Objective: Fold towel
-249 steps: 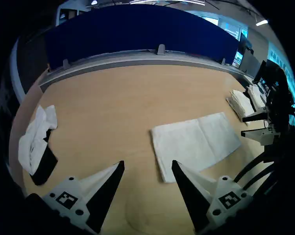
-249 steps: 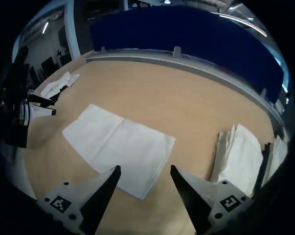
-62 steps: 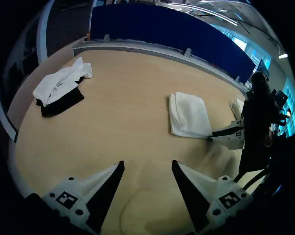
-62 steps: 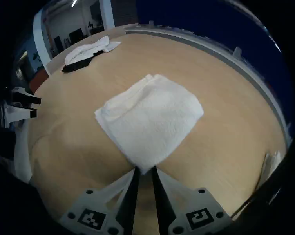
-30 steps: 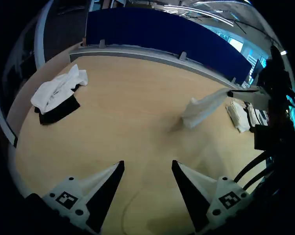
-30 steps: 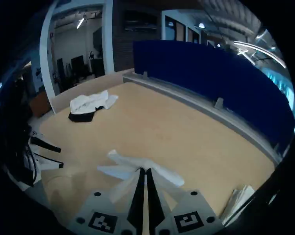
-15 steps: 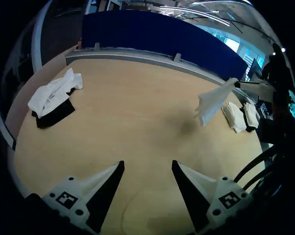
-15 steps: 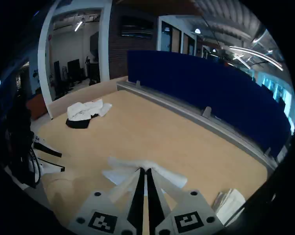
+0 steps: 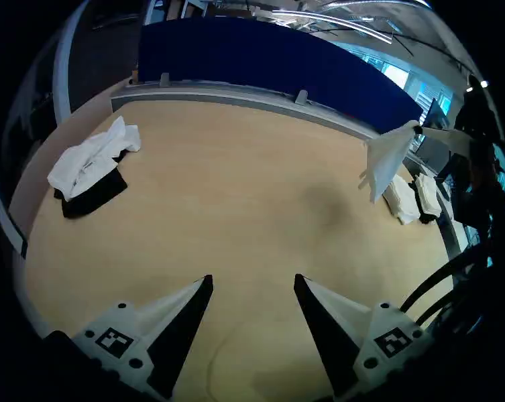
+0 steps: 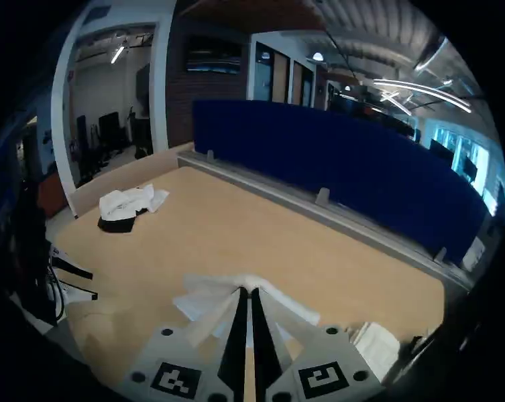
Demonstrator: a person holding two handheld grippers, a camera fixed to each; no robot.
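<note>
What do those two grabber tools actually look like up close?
The left gripper and the right gripper are built alike: two white wedge-shaped fingers that taper to points, with black inner faces. Each finger's base carries a square black-and-white marker. Black cables curve beside the left one.

No words or numbers are legible; the left tongs (image 9: 252, 277) and right tongs (image 10: 249, 290) bear patterned square markers (image 9: 114, 341).
</note>
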